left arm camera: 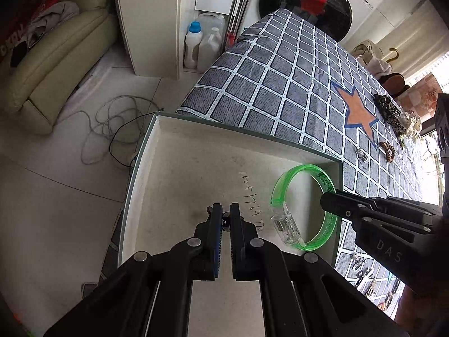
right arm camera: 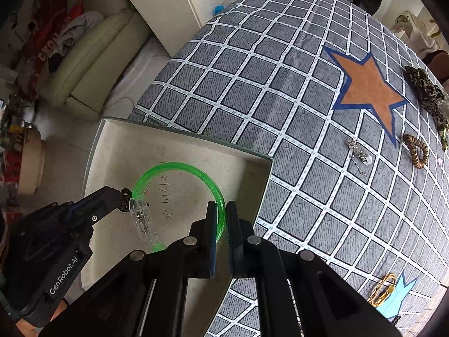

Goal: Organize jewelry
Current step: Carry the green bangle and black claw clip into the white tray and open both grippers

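Placing green bracelet in box; right gripper jaws clamped on it. Left gripper jaws nearly together on something small and dark. Next: release.

Inside the box, bare floor lies toward 10 o'clock of the bracelet. Its wall blocks 3 o'clock. The left gripper crowds 8 o'clock.

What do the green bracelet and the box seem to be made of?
The green bracelet looks like translucent glossy plastic: light passes through it, and its clasp is clear. The box seems to be matte cardboard: thin straight walls, a dull off-white inside with pen writing and smudges.
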`<state>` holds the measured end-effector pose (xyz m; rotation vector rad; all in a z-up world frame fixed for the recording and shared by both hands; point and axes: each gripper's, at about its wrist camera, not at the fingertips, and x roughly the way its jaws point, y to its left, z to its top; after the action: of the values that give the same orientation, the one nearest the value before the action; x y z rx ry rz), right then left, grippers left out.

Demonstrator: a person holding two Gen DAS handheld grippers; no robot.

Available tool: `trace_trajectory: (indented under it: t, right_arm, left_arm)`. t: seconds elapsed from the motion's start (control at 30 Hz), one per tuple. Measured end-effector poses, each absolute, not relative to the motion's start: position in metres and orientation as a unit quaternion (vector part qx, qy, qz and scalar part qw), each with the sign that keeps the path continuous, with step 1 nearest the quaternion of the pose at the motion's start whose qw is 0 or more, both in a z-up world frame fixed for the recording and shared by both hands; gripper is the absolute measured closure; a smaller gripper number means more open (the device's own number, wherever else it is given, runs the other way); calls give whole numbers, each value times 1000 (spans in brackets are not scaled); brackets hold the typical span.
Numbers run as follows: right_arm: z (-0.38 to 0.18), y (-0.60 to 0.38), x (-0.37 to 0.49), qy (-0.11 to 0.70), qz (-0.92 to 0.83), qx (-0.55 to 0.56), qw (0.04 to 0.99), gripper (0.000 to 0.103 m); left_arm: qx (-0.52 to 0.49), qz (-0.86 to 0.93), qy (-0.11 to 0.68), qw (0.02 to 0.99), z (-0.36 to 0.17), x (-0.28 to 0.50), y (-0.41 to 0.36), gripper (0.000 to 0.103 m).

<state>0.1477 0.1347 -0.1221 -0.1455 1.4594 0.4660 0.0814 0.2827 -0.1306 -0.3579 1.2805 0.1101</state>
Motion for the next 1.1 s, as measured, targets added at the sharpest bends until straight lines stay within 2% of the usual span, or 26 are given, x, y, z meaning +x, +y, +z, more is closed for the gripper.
trace_trajectory:
  t: [0.63,0.67,0.7,0.73,0.77,0.83,1.0,1.07,1.1]
  right_arm:
    - [-162,153,155,676,180,-73,711,95]
    - [-160,150,156,676,182,-66,711,93]
    - [-158,143,161,675,184,-58,712,91]
    - [-154,141,163,673,187,-49,714,86]
    - [-149,138,162,670,189,-41,717,79]
    - [-136,132,164,660,191,-28,726,70]
    - [-102,108,156,637,189,-1,747,62]
    - [-95,95,149,634,181,6,751,48]
    - [-91,88,146,634,177,10,753,46]
  left_arm:
    - [-119,67,601,788,-140,94,275,90]
    - [-115,68,602,787,-140,94,274,78]
    - [-112,69,604,786,-141,95,274,60]
    - [-111,75,603,786,-140,95,274,16]
    - [-108,87,594,792,-137,93,275,1]
    - [-105,90,586,798,-133,94,274,1]
    - [-90,92,594,794,-132,98,271,1]
    - [-81,94,590,798,-127,96,268,1]
    - [-76,94,588,800,-125,95,266,1]
